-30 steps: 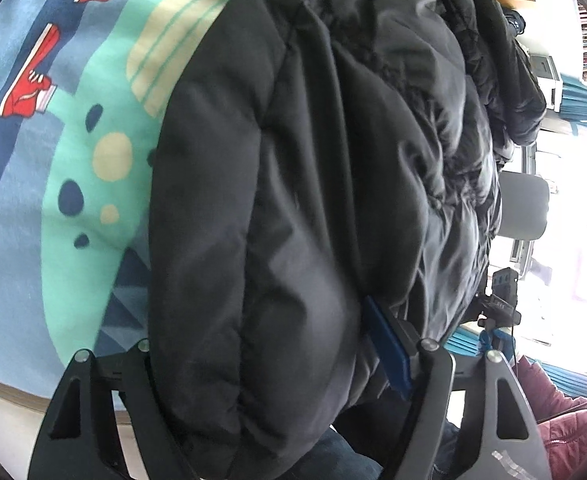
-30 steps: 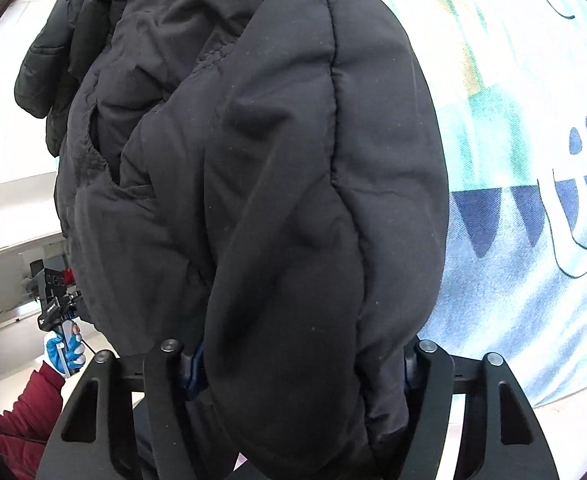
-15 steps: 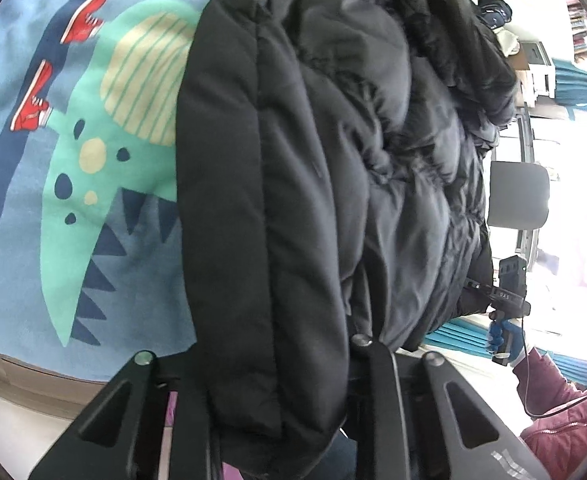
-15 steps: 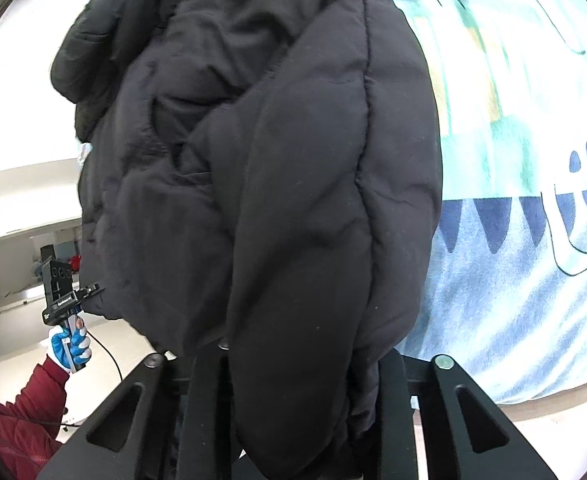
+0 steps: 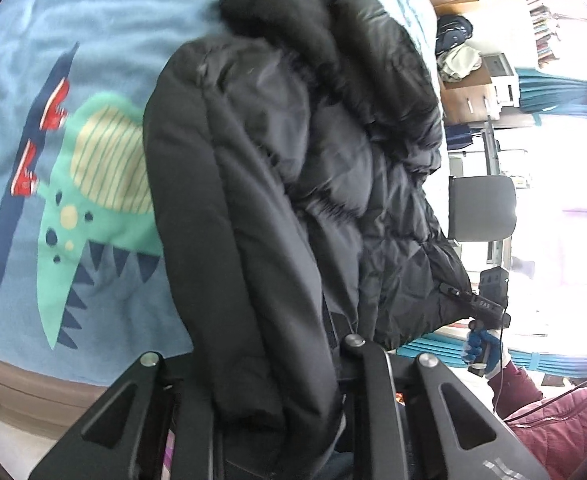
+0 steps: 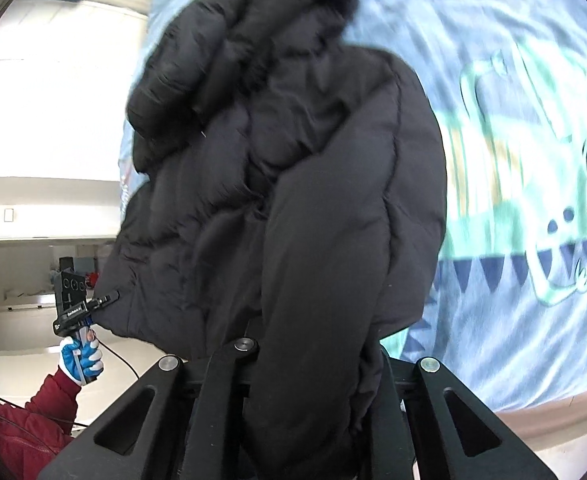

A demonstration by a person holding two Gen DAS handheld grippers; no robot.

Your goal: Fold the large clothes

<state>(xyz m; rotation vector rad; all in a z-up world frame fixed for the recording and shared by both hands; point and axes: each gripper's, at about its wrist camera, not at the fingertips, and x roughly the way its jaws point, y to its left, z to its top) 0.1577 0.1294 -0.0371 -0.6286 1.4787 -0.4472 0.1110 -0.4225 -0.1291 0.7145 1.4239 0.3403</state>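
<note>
A black puffer jacket (image 5: 293, 184) hangs between my two grippers over a bed with a blue dinosaur-print blanket (image 5: 73, 184). My left gripper (image 5: 269, 392) is shut on one thick padded edge of the jacket. My right gripper (image 6: 309, 384) is shut on the other edge (image 6: 333, 240). Each gripper shows small in the other's view, clamped on the jacket's hem: the right one (image 5: 489, 304), the left one (image 6: 73, 304). The jacket's far end rests bunched on the blanket (image 6: 513, 160). The fingertips are hidden by fabric.
The bed's near edge (image 5: 33, 392) runs below the blanket. A grey chair (image 5: 481, 208), wooden shelves (image 5: 465, 84) and teal curtains (image 5: 553, 88) stand beside the bed. The person's red sleeve (image 6: 25, 416) is at lower left. White walls lie beyond (image 6: 53, 120).
Both grippers closed tighter on the jacket's edges and pulled back and up. More of the jacket and blanket now shows, and the jacket hangs stretched between the two grippers.
</note>
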